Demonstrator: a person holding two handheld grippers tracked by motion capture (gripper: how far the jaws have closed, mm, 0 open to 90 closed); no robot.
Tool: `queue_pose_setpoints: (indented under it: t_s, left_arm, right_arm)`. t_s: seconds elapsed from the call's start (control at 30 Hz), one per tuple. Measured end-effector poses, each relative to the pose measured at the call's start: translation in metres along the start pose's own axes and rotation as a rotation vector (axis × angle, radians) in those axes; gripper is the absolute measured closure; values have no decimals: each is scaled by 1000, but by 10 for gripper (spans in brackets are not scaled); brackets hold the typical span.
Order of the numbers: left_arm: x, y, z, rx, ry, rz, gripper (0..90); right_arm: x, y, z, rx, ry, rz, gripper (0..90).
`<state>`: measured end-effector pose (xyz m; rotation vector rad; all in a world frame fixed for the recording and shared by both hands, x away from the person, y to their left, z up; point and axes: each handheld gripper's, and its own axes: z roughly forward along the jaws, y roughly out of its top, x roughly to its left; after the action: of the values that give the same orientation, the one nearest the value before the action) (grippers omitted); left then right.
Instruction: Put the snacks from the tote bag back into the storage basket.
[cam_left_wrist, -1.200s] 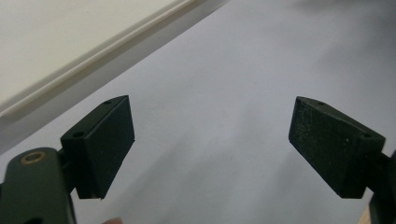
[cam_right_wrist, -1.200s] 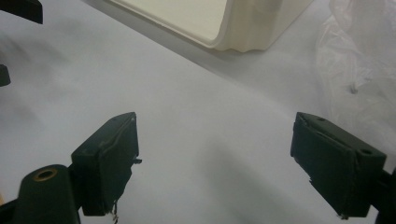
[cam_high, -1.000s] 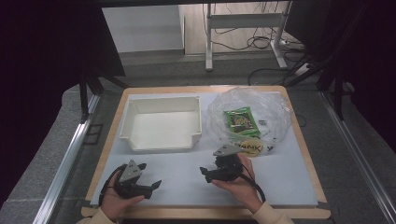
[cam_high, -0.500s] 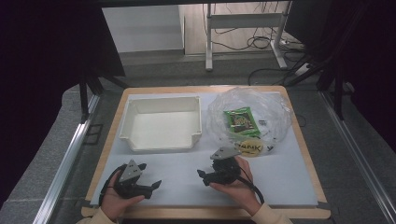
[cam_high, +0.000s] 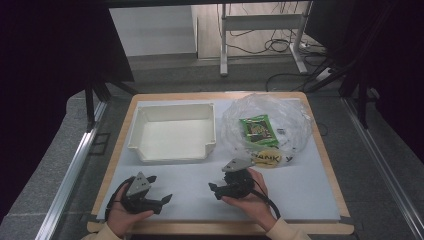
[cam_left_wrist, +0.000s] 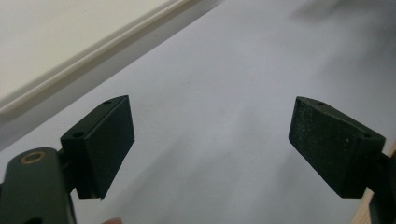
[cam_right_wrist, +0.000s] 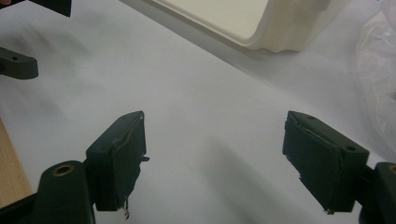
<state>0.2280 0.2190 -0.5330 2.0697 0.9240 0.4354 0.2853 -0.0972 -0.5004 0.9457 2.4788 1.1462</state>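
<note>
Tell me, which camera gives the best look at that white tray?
The high view: the whole white tray shows, rim and inside, beside the plastic bag. The right gripper view catches one corner; the left gripper view shows just a strip of its edge.

Your high view is looking forward and down from above your side, taking in the whole table (cam_high: 310, 195) from near edge to far edge. Your left gripper view is riding low, skimming the white surface toward the tray (cam_left_wrist: 70, 42) wall. Your right gripper view is hovering just as close, facing the tray's (cam_right_wrist: 280, 32) near corner. All three are sharing that tray and the white surface before it.
</note>
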Motion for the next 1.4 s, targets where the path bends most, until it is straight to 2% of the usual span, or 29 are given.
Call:
queue_pose_setpoints:
  t_s: [0.2, 0.5, 0.97, 1.4]
  left_arm:
    - [1, 0, -1, -1, 1, 0, 143]
    - [1, 0, 3, 15, 5, -3, 143]
    - [1, 0, 2, 7, 7, -7, 143]
    - [0, 0, 3, 20, 4, 2, 143]
  right_arm:
    - [-2, 7, -5, 1, 1, -7, 223]
    - [-4, 27, -19, -41, -3, -47, 223]
    - [-11, 40, -30, -67, -7, -38, 228]
    - [-17, 50, -39, -96, -9, -26, 228]
